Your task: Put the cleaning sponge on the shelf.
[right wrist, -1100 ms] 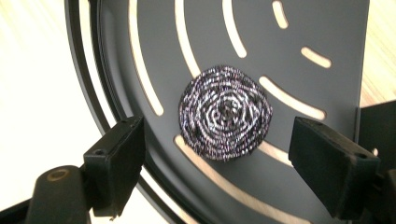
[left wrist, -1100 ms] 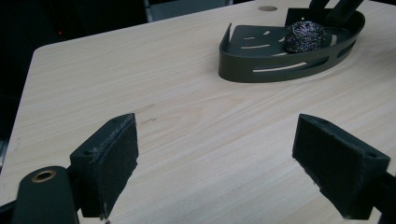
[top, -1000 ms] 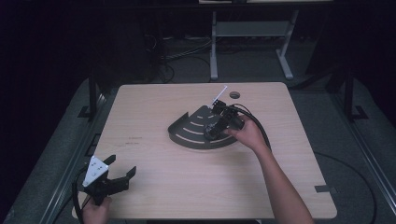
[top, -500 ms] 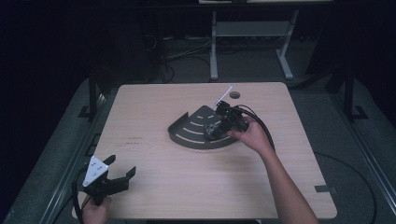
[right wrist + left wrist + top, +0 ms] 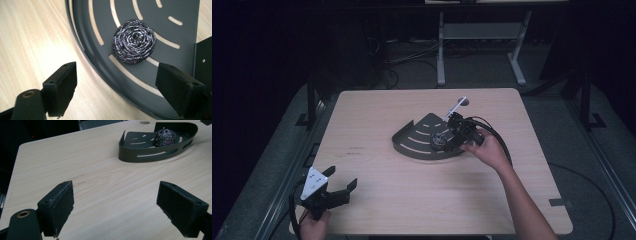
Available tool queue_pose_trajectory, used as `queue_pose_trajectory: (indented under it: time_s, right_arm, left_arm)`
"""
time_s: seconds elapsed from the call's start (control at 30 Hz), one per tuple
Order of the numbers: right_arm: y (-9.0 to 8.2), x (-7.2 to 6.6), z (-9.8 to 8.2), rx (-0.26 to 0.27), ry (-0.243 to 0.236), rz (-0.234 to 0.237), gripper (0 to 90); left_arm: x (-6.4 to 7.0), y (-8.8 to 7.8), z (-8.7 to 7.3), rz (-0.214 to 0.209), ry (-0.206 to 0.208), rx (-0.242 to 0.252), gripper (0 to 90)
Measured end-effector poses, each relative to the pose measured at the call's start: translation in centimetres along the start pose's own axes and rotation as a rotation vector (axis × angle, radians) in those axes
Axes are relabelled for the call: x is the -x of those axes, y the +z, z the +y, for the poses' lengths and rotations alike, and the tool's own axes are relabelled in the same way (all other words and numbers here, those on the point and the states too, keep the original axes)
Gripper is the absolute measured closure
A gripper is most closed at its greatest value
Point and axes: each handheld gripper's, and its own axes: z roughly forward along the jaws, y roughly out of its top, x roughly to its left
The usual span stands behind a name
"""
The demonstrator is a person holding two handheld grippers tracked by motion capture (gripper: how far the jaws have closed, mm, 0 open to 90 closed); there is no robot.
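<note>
The steel scourer (image 5: pixel 134 41) lies loose on the slotted floor of the dark corner tray (image 5: pixel 412 145), towards its straight back wall, and the tray sits mid-bench (image 5: pixel 377 200). The right tool (image 5: pixel 449 141) hangs over the tray's curved front rim; its jaws have just been opening, stand wide, and grip nothing. This looks like the placing step finished, so the next move likely calls for lifting clear without catching the rim. The left tool (image 5: pixel 341 188) waits wide open at the bench's near corner.
</note>
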Motion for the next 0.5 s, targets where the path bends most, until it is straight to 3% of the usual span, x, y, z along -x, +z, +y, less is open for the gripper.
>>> queue_pose_trajectory:
  time_s: [0.5]
  right_arm:
    - [-0.7, -0.7, -1.5, -0.011, -0.009, -0.003, 16.3]
  left_arm:
    - [0.0, 0.0, 0.0, 0.003, 0.002, 0.000, 13.7]
